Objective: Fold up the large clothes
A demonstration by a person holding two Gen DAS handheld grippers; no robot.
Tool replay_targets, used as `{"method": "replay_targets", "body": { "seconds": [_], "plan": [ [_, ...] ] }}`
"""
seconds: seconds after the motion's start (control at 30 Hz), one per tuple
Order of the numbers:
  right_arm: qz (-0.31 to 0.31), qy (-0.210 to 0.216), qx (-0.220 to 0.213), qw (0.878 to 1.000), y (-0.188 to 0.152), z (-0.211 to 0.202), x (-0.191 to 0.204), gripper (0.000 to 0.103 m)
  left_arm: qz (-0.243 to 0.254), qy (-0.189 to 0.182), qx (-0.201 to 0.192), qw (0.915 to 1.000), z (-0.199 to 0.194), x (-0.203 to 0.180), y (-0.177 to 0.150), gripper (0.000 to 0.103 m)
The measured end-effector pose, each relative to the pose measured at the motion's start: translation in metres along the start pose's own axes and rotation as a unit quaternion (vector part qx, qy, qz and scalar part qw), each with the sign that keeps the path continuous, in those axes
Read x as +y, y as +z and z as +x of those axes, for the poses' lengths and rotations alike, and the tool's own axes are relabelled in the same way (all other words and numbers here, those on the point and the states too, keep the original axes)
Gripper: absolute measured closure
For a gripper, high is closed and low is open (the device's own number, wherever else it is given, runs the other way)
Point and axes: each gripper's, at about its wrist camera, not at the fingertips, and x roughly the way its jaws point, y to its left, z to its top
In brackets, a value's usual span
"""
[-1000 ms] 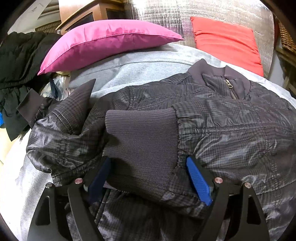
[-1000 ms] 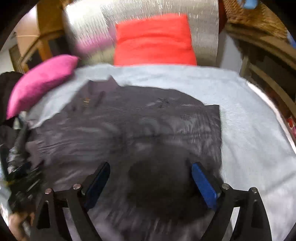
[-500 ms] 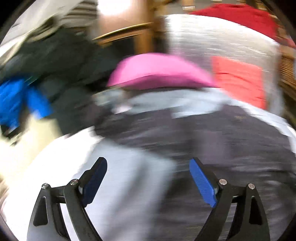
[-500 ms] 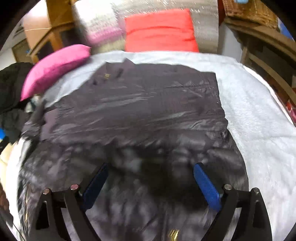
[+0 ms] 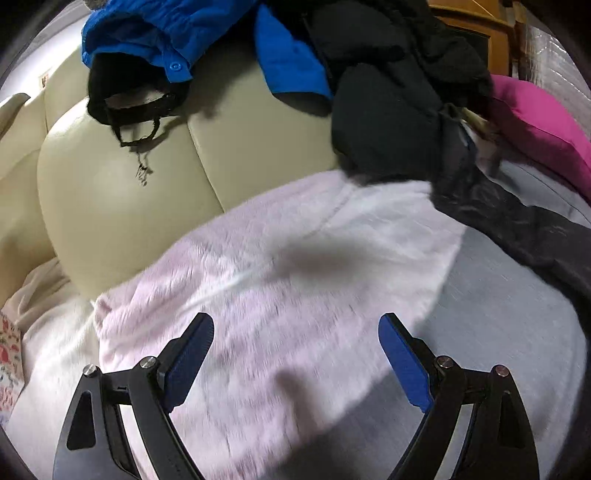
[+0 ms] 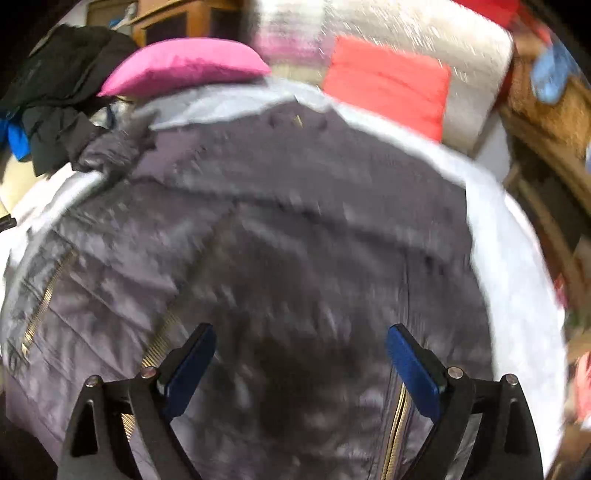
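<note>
Both hand-held grippers gape empty: left (image 5: 295, 350) over pink fleece (image 5: 295, 288), right (image 6: 301, 362) over jacket (image 6: 295, 221).

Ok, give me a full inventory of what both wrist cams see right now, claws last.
jacket: one, dark grey, zippered, spread on the bed under the right claw; its edge shows at the right in the left view.
bed cover: one, light grey, under the jacket.
fleece blanket: one, pale pink and white, under the left claw.
pink pillow: one, magenta, far left of the bed.
red pillow: one, red-orange, at the bed's far end.
clothes pile: black garments, heaped on the sofa.
blue garment: one, bright blue, in that pile.
sofa: one, cream, beside the bed.
left claw: open, empty.
right claw: open, empty.
</note>
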Motion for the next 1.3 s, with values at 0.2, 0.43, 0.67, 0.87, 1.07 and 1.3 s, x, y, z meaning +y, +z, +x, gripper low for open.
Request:
{"method": "replay_targets", "body": {
  "seconds": [0.2,0.43,0.67,0.87,1.07,1.3],
  "plan": [
    [-0.081,0.030,-0.038,0.996,0.087,-0.007,0.098,0.008,0.001,-0.033,0.013,0.9994,0.035,0.006,-0.015,0.005],
    [-0.174,0.109,-0.047,0.977,0.168,0.026,0.254,0.008,-0.025,-0.062,0.018,0.9976,0.038,0.017,-0.018,0.002],
    [-0.065,0.251,-0.027,0.965,0.274,0.072,0.362,0.008,-0.027,-0.059,0.005,0.9979,0.037,0.016,-0.023,0.000],
    [0.017,0.296,0.015,0.955,0.337,0.119,0.412,0.008,-0.035,-0.066,-0.008,0.9972,0.033,0.024,-0.033,0.000],
    [0.013,0.268,0.091,0.959,0.352,0.171,0.447,0.025,-0.035,-0.060,-0.019,0.9974,0.026,0.028,-0.040,0.000],
    [-0.033,0.259,0.088,0.961,0.332,0.158,0.432,0.091,-0.034,-0.060,-0.019,0.9974,0.030,0.025,-0.039,0.000]
  ]
}}
